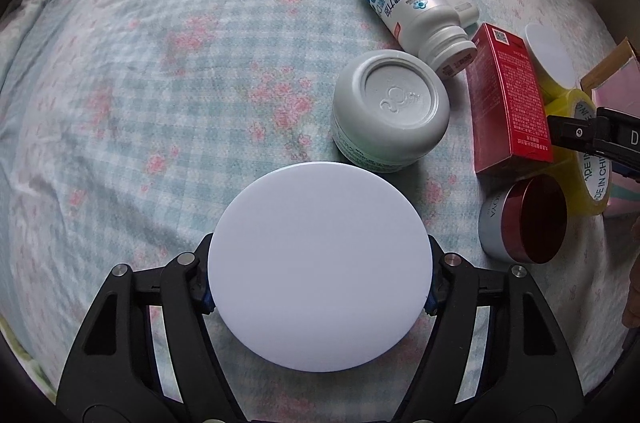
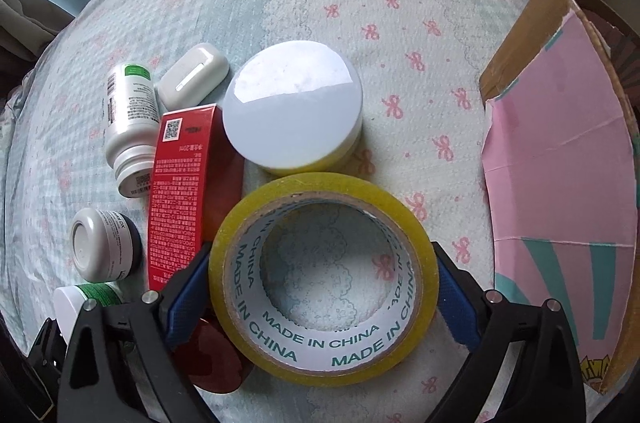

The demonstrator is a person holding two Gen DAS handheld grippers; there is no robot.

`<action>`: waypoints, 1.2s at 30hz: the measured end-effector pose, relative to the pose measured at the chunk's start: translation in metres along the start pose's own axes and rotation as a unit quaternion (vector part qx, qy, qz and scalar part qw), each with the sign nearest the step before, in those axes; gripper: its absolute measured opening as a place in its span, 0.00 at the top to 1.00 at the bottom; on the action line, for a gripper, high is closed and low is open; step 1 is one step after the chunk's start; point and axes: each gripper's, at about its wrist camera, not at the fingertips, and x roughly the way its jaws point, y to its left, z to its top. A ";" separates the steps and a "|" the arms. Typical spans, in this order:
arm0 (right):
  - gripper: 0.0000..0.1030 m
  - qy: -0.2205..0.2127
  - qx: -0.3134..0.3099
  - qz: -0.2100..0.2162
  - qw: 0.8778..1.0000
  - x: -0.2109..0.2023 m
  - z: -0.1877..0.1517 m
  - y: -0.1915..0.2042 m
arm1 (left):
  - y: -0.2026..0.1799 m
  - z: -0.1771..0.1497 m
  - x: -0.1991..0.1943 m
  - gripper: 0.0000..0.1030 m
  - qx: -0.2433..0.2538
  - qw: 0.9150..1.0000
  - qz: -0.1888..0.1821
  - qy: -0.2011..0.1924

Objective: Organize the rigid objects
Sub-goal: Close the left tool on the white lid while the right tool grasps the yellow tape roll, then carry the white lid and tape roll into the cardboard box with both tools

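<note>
**Both grippers full over the bedspread**

Left wrist view: my left gripper [image 1: 320, 303] is clamped on a round jar with a white lid [image 1: 319, 265], one finger pressed against each side of it. I take the red box [image 1: 509, 99] as my landmark. Left of the box sits a grey jar [image 1: 390, 111], bottom up. Beyond that jar a white bottle [image 1: 412, 13] lies on its side, its neck near the box's far end. In front of the box rests a small jar with a dark red lid [image 1: 524, 219]. All lie on the checked bedspread [image 1: 160, 83].

Right wrist view: my right gripper [image 2: 324, 283] grips a roll of yellow tape [image 2: 324, 279], fingers on its outer sides. The red box [image 2: 188, 183] touches the roll's left side. Right of the box, just behind the roll, stands a yellow jar with a white lid [image 2: 294, 105]. Behind the box lies a white case [image 2: 194, 77]. Far right of the box stands an open cardboard carton [image 2: 560, 151].
</note>
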 end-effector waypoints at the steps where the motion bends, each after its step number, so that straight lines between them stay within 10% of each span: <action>1: 0.06 -0.003 0.001 0.002 1.000 -0.005 -0.002 0.001 | 0.000 0.000 -0.004 0.35 -0.001 1.000 -0.001 -0.003; 21: 0.06 -0.113 0.008 0.053 0.992 -0.212 -0.012 -0.007 | -0.026 0.045 -0.199 0.35 0.038 0.991 -0.042 -0.123; 36: 0.06 -0.167 -0.010 0.058 0.984 -0.329 -0.004 -0.143 | -0.193 0.078 -0.324 0.35 0.077 0.979 -0.084 -0.170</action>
